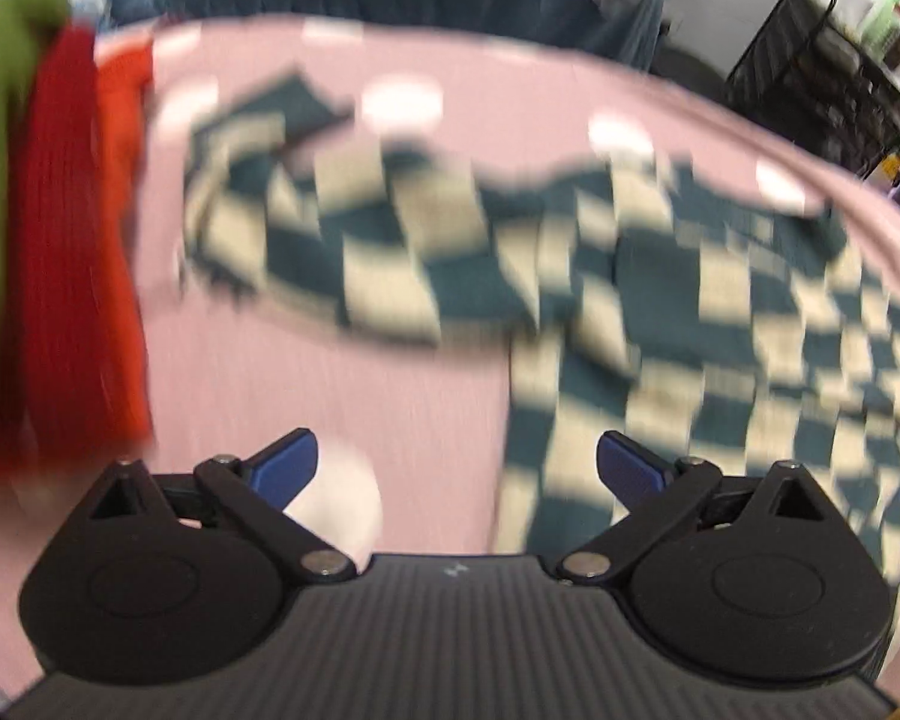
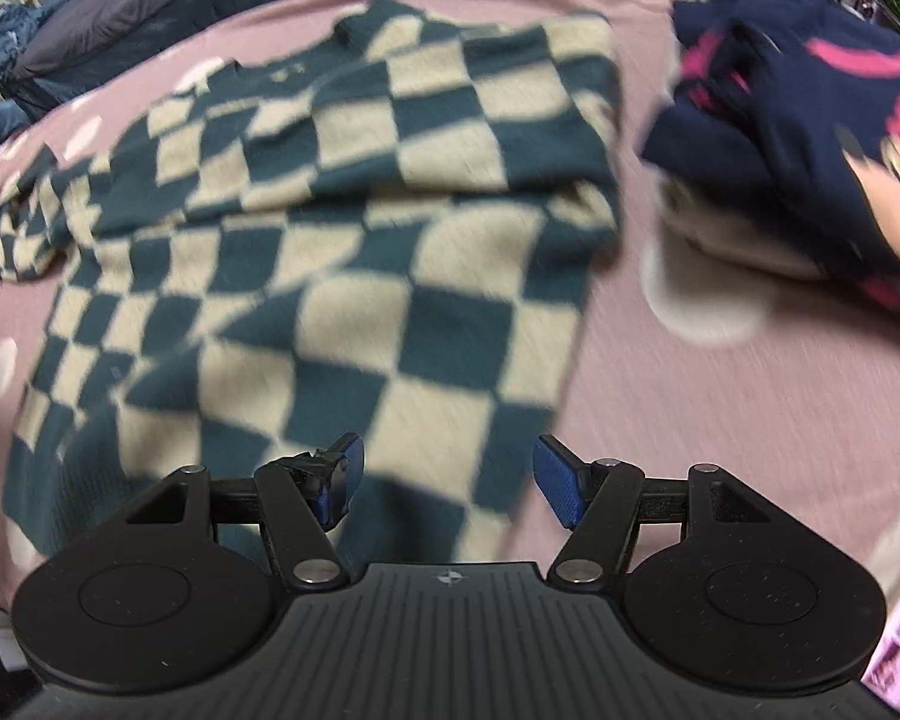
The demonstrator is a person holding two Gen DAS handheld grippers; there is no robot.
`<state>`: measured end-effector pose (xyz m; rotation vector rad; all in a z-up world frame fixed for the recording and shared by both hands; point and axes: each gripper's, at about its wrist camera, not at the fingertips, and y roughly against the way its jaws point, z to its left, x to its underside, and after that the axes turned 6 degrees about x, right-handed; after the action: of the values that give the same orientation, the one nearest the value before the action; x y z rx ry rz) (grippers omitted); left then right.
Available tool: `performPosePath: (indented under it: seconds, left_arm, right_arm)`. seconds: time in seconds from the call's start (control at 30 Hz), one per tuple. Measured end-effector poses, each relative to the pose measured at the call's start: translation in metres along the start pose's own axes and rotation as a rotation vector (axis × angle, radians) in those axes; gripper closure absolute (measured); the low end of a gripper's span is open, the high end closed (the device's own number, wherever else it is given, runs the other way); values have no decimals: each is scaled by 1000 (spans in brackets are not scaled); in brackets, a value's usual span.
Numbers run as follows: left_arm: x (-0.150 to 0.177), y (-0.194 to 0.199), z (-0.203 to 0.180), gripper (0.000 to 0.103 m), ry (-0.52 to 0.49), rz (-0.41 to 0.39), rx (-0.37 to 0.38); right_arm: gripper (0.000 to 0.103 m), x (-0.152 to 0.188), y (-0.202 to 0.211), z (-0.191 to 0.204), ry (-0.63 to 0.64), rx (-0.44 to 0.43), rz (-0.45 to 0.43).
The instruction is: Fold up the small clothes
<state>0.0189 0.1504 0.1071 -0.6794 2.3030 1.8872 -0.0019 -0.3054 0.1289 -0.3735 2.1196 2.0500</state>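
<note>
A small teal-and-cream checkered sweater (image 2: 342, 252) lies on the pink dotted sheet (image 2: 690, 420), its right sleeve folded over the chest. In the left wrist view the sweater (image 1: 660, 300) lies ahead and to the right, one sleeve stretched out to the left. My left gripper (image 1: 456, 468) is open and empty above the sheet, just left of the sweater's hem. My right gripper (image 2: 447, 486) is open and empty over the sweater's lower right hem. Both views are blurred by motion.
A stack of red, orange and green clothes (image 1: 72, 252) stands at the left. A pile of navy clothes with pink print (image 2: 810, 138) lies at the right. Dark bedding (image 2: 120, 6) and shelves (image 1: 840, 60) are beyond the far edge.
</note>
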Motion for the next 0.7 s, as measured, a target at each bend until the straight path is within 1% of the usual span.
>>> performPosePath:
  seconds: [0.13,0.2,0.3,0.33,0.4,0.47,0.53,0.57,0.6,0.63,0.7]
  left_arm:
    - [44,-13,-3,3,22,55,51]
    - [60,-17,-8,3,12,84,53]
    - [80,-19,-15,3,-22,135,87]
    - [85,-19,-16,3,-40,137,89]
    - [94,-15,-17,3,-74,126,62]
    - [101,-14,-12,3,-75,123,43]
    - [104,-11,-5,9,-54,116,64]
    - [106,-11,-3,10,-46,118,101]
    - [107,-13,-2,11,-50,140,140]
    - [109,-15,-2,13,-57,169,149]
    - [113,-21,-5,16,-68,215,130]
  right_arm:
    - [1,17,-1,-3,2,11,35]
    - [1,23,-1,-2,4,9,49]
    - [1,30,-1,1,11,1,62]
    - [1,32,0,2,12,0,66]
    - [1,37,2,3,12,-1,69]
    - [1,42,5,2,15,-5,70]
    - [1,48,7,1,10,-9,78]
    - [1,51,8,-1,4,-12,83]
    - [1,55,8,-3,-3,-17,90]
    - [1,59,8,-4,-9,-22,100]
    - [1,64,6,-5,-21,-25,123]
